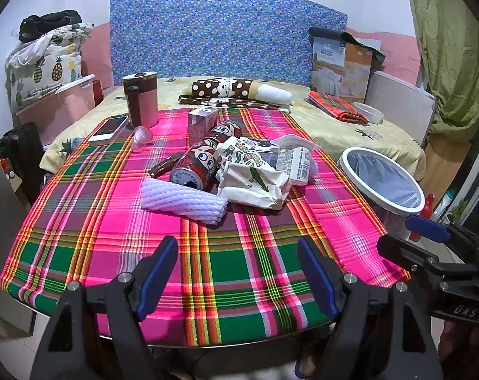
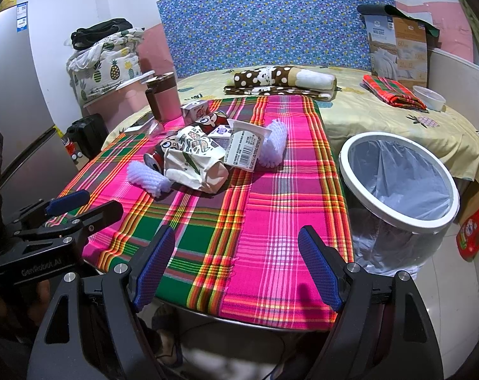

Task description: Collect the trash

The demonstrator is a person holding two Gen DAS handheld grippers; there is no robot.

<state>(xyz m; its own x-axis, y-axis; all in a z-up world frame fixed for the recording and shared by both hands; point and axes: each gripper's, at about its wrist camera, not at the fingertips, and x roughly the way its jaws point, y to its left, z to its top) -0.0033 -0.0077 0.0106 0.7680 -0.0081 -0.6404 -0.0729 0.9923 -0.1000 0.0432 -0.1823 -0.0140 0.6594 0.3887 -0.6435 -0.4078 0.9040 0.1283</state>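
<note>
both grippers, left (image 1: 238, 269) and right (image 2: 238, 266), hung wide apart, empty, over plaid cloth (image 1: 239, 272); trash heap (image 1: 239, 171) mid-table; lined bin (image 2: 398, 180) beside table's right.

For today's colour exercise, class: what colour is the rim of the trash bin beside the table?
White; the rim shows best in the right wrist view.

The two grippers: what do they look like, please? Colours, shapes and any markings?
Both are black, angular frames with silver screws and blue textured pads on the fingers. The left gripper reads "GenRobot.AI" on its side; the right gripper shows "DAS".
</note>
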